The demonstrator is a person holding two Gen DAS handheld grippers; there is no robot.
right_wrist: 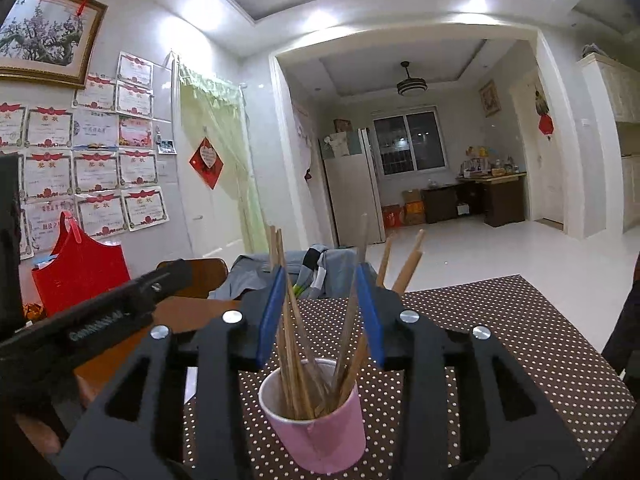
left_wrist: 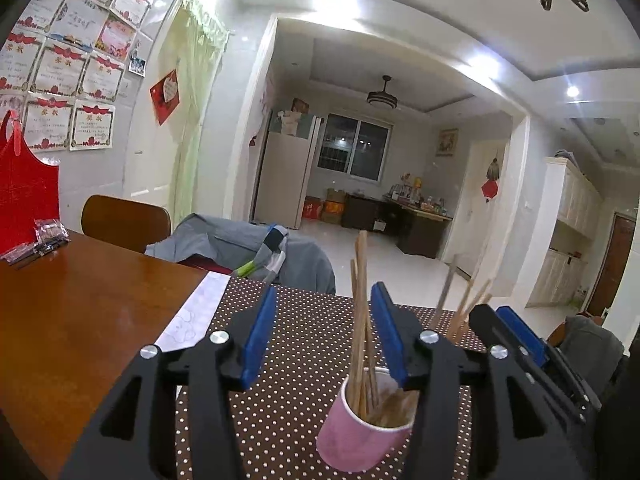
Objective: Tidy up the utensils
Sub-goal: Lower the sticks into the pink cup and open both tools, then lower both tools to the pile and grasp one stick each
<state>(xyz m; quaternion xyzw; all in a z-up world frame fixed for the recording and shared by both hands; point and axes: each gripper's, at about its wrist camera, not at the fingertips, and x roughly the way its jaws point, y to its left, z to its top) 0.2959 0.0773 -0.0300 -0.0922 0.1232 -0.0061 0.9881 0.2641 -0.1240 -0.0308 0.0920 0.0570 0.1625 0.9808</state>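
While jaws gape, chopsticks stand in pink cup.

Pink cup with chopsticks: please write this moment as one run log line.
pink cup: upright on dotted mat | chopsticks: standing in cup | left gripper: open | right gripper: open, nothing clamped

Cup on dotted mat, sticks fanning upward: block approach from above. Left gripper and right gripper crowd cup, jaws apart. Mat bare toward right edge; table clear leftward until red bag at far left edge.
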